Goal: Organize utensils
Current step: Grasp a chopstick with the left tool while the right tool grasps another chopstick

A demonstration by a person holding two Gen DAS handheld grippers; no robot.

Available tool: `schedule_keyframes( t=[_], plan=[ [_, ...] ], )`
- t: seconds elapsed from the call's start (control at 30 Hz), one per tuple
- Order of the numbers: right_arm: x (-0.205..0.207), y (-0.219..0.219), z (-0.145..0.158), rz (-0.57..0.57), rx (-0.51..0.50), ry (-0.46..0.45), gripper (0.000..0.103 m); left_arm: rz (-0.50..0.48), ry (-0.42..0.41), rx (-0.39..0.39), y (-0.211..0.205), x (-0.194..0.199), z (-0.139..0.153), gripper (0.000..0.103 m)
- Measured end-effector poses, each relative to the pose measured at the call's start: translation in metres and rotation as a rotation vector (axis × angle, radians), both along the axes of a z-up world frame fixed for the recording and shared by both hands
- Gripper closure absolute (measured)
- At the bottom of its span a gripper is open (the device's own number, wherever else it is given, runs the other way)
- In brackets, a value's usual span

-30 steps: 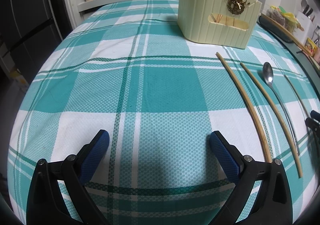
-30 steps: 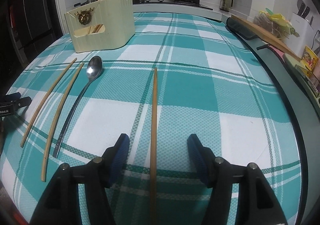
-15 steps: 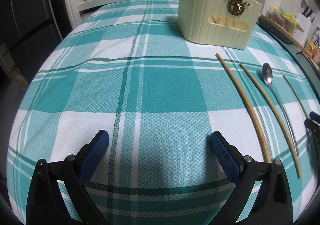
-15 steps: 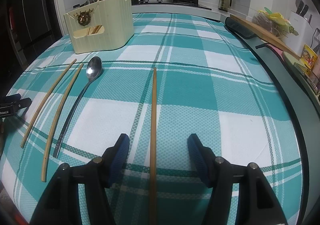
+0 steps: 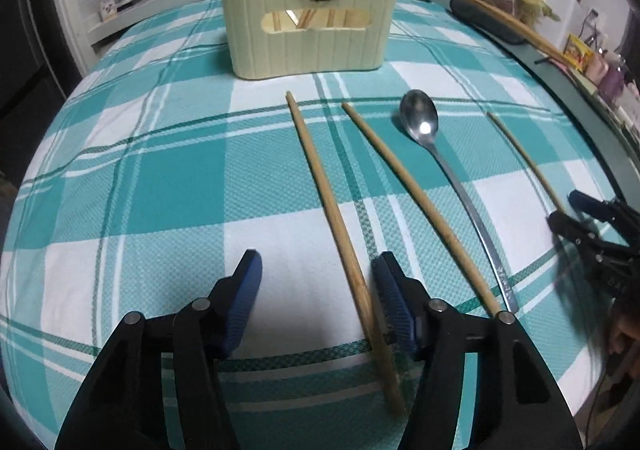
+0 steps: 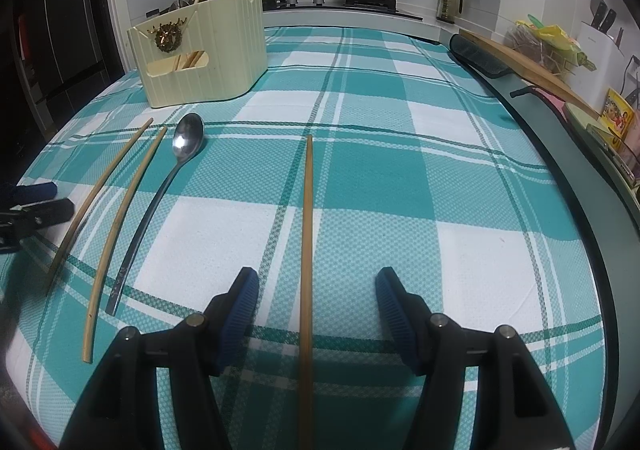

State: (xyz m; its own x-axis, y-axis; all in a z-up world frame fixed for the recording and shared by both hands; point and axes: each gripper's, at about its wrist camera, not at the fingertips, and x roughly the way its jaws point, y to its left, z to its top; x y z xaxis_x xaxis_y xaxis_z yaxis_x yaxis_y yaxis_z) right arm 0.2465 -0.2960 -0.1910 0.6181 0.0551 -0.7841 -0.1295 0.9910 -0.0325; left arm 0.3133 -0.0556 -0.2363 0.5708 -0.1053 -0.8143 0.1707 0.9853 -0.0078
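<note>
The left gripper (image 5: 316,290) is closing its jaws around the leftmost chopstick (image 5: 332,210), which lies on the cloth close beside the right pad (image 5: 390,290); whether it touches yet is hard to see. The right gripper (image 6: 314,306) holds its jaws spread, with a single chopstick (image 6: 307,234) between them, not touched. A second chopstick (image 5: 416,202) and a spoon (image 5: 420,118) lie between. The cream holder (image 5: 310,30) stands behind on the checked tablecloth (image 5: 160,170).

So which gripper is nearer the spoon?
Left. The left gripper straddles the outermost chopstick, two utensils over from the spoon. The right gripper straddles the lone chopstick, farther across the cloth.
</note>
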Motion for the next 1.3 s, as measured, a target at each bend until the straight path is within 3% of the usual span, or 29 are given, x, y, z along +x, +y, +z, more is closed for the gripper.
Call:
schedule_keyframes(
  t=[0.03,0.07,0.1,0.2,0.47,0.57,0.63,0.7,0.73,0.83,1.0,1.07,1.13,1.17,1.2,1.23,1.3],
  plan=[
    [-0.001,-0.001,0.000,-0.001,0.000,-0.002,0.040,-0.013,-0.012,0.008,-0.003,-0.004,0.001,0.060],
    [-0.002,-0.001,0.000,-0.003,0.000,-0.005,0.040,-0.033,-0.008,0.005,-0.005,-0.006,0.001,0.086],
    [-0.003,-0.001,0.000,-0.004,0.000,-0.008,0.040,-0.036,-0.012,0.007,-0.006,-0.010,0.001,0.096],
    [-0.004,-0.002,0.000,-0.005,0.003,-0.010,0.040,-0.015,-0.015,-0.007,0.001,-0.019,0.001,0.098],
    [-0.005,-0.005,0.001,0.014,0.029,-0.005,0.039,0.081,0.013,-0.005,0.058,-0.052,0.002,0.097],
    [-0.004,-0.002,0.003,0.060,-0.004,0.040,0.040,0.070,0.077,-0.058,0.082,-0.052,0.006,0.095],
    [0.002,-0.003,0.006,0.096,0.002,0.114,0.040,0.044,0.116,-0.132,0.094,-0.045,0.011,0.082],
    [0.008,-0.004,0.009,0.131,-0.005,0.181,0.040,0.021,0.126,-0.180,0.102,-0.031,0.017,0.046],
    [0.012,-0.004,0.010,0.145,-0.012,0.210,0.040,0.008,0.128,-0.178,0.102,-0.025,0.019,0.042],
    [0.027,0.000,0.008,0.183,-0.028,0.301,0.040,-0.039,0.147,-0.083,0.092,0.001,0.013,0.042],
    [0.056,0.013,0.008,0.221,-0.093,0.333,0.040,-0.117,0.183,0.067,0.069,0.032,0.004,0.044],
    [0.074,0.016,0.008,0.206,-0.091,0.333,0.041,-0.148,0.205,0.070,0.062,0.047,0.006,0.052],
    [0.093,0.021,0.009,0.180,-0.089,0.318,0.049,-0.145,0.210,0.077,0.058,0.063,0.008,0.076],
    [0.103,0.024,0.010,0.163,-0.090,0.303,0.050,-0.140,0.205,0.078,0.057,0.071,0.008,0.096],
    [0.112,0.026,0.010,0.151,-0.073,0.295,0.062,-0.131,0.208,0.065,0.057,0.077,0.008,0.098],
    [0.119,0.027,0.010,0.130,-0.051,0.293,0.079,-0.121,0.205,0.048,0.058,0.081,0.009,0.098],
    [0.129,0.027,0.012,0.079,-0.033,0.288,0.097,-0.099,0.181,0.022,0.063,0.081,0.015,0.099]
  ],
)
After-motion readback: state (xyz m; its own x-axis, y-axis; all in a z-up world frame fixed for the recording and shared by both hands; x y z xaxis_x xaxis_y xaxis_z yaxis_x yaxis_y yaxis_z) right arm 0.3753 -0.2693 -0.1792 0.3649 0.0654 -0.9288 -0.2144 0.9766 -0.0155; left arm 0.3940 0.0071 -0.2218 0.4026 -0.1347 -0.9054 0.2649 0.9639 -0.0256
